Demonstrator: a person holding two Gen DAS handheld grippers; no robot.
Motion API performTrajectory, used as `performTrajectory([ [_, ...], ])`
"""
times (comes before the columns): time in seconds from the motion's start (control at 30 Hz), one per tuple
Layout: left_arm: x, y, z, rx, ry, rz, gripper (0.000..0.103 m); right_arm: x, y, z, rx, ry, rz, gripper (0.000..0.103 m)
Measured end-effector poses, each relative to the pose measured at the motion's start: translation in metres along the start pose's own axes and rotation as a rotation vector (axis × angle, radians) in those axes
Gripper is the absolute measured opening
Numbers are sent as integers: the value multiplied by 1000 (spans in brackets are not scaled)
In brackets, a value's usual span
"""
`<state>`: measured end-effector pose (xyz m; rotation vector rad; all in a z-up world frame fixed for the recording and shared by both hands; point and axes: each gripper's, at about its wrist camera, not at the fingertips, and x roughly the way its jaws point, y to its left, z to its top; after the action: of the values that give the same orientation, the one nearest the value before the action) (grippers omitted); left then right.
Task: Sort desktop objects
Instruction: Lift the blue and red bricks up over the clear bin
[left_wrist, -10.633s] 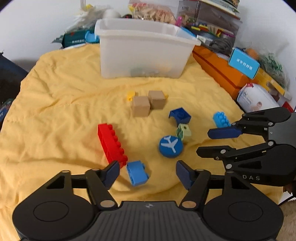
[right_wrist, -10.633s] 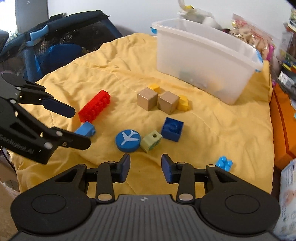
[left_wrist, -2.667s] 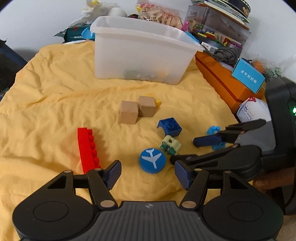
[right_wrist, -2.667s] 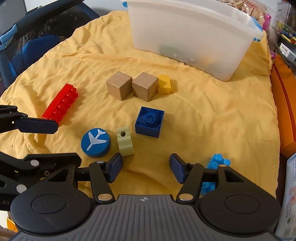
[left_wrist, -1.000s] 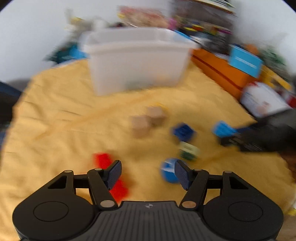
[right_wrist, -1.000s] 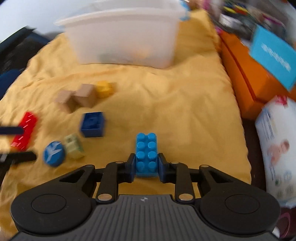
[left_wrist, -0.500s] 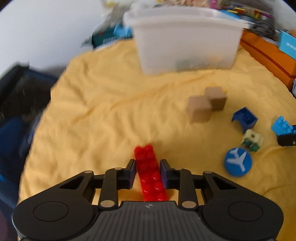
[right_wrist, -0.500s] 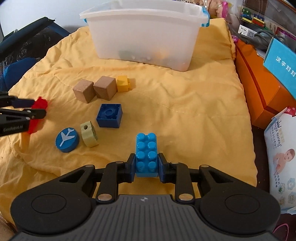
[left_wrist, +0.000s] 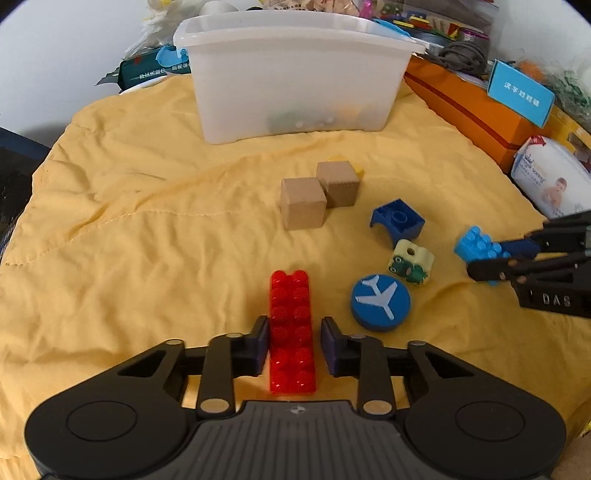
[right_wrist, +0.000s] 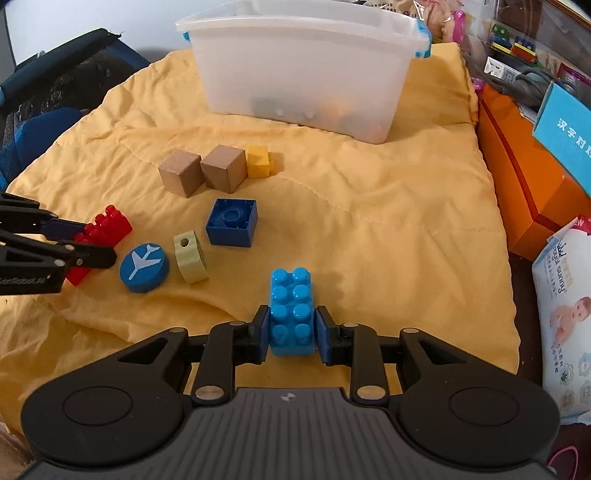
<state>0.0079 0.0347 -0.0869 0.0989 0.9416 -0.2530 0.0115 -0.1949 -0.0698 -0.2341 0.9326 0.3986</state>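
My left gripper (left_wrist: 293, 345) is shut on a long red brick (left_wrist: 291, 325), held just above the yellow cloth; it also shows in the right wrist view (right_wrist: 101, 230). My right gripper (right_wrist: 290, 334) is shut on a light blue brick (right_wrist: 291, 312), which also shows in the left wrist view (left_wrist: 476, 245). On the cloth lie two wooden cubes (left_wrist: 303, 203) (left_wrist: 338, 182), a small yellow brick (right_wrist: 258, 160), a dark blue brick (right_wrist: 232, 222), a pale green bead block (right_wrist: 190, 256) and a blue airplane disc (right_wrist: 144, 262). A translucent white bin (left_wrist: 295, 70) stands at the back.
An orange box (left_wrist: 469, 107) with a blue card lies along the right edge, with a wipes pack (right_wrist: 565, 291) in front of it. A dark blue bag (right_wrist: 48, 110) sits to the left of the cloth. Cluttered toy containers stand behind the bin.
The left gripper has drawn level and steadied with the red brick in its jaws. The right gripper still holds the light blue brick in about the same place.
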Motion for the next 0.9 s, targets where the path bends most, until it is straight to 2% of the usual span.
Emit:
performTrajectory([
  [0.1,-6,10,11,-17,-6,-25,27,1,-1,2,-11,-3,10,27],
  [0.2,-20,16,44,12,-87,-19,27,-9,-7,21,-18,-49,8,27],
  [0.37,-42,29,132,39,-269,-6,27,-29,-29,88,-32,-198,-31,27],
  [0.47,-43,35,184,30,-330,-22,27,-34,-43,137,-4,-281,-39,27],
  [0.53,-35,33,212,54,-360,-1,27,-34,-48,170,-4,-325,-58,28],
  [0.67,-9,35,252,41,-350,12,27,-21,-54,215,20,-356,-64,28],
  [0.8,27,38,267,23,-260,40,29,1,-60,237,55,-330,-72,28],
  [0.87,34,43,264,9,-234,46,40,16,-62,242,68,-280,-73,30],
  [0.9,34,43,262,5,-233,41,42,20,-63,243,71,-264,-70,30],
])
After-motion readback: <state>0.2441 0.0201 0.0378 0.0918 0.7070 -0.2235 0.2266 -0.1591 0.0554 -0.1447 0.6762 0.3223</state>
